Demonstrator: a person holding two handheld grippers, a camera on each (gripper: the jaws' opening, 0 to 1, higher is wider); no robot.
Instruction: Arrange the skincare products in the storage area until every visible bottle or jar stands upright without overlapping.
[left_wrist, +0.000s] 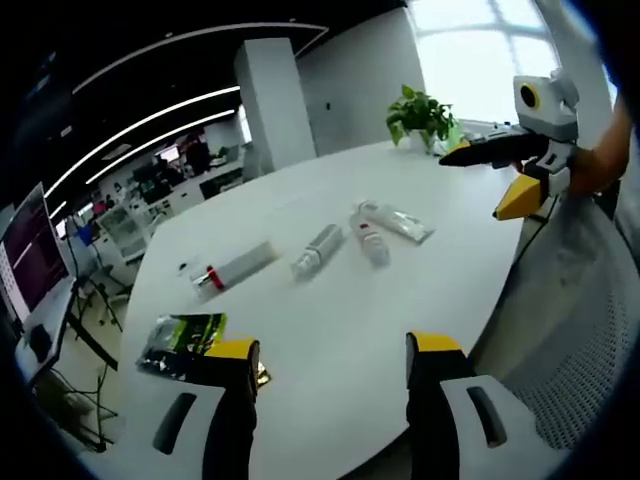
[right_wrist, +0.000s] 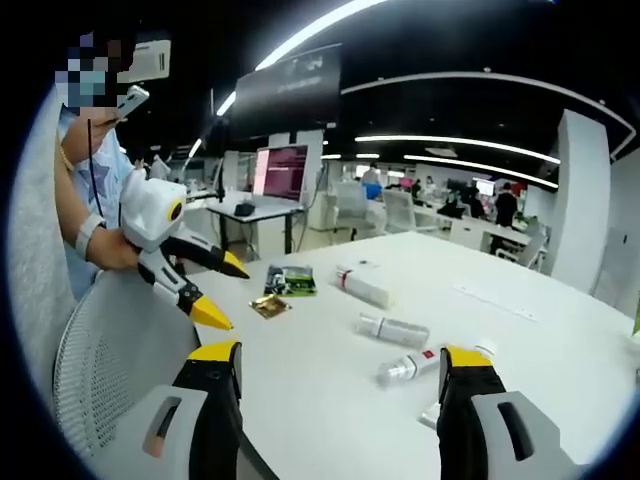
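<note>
The setting was an open-plan office with a large white surface (left_wrist: 330, 330) carrying the skincare products. All of them lay flat, none upright, so the arrangement had not begun. In the left gripper view a tube with a red band (left_wrist: 235, 268) lay toward one end of the row, a grey tube (left_wrist: 318, 250) beside it, then a red-labelled bottle (left_wrist: 372, 243) touching a clear-wrapped tube (left_wrist: 400, 220). They were spaced well apart, probably to leave each reachable. A green sachet (left_wrist: 183, 340) lay near the edge, with a small gold packet (right_wrist: 270, 306) next to it. The left tongs (left_wrist: 330, 372) and the right tongs (right_wrist: 338, 372) hovered over the near edge, each pair apart and holding nothing.
</note>
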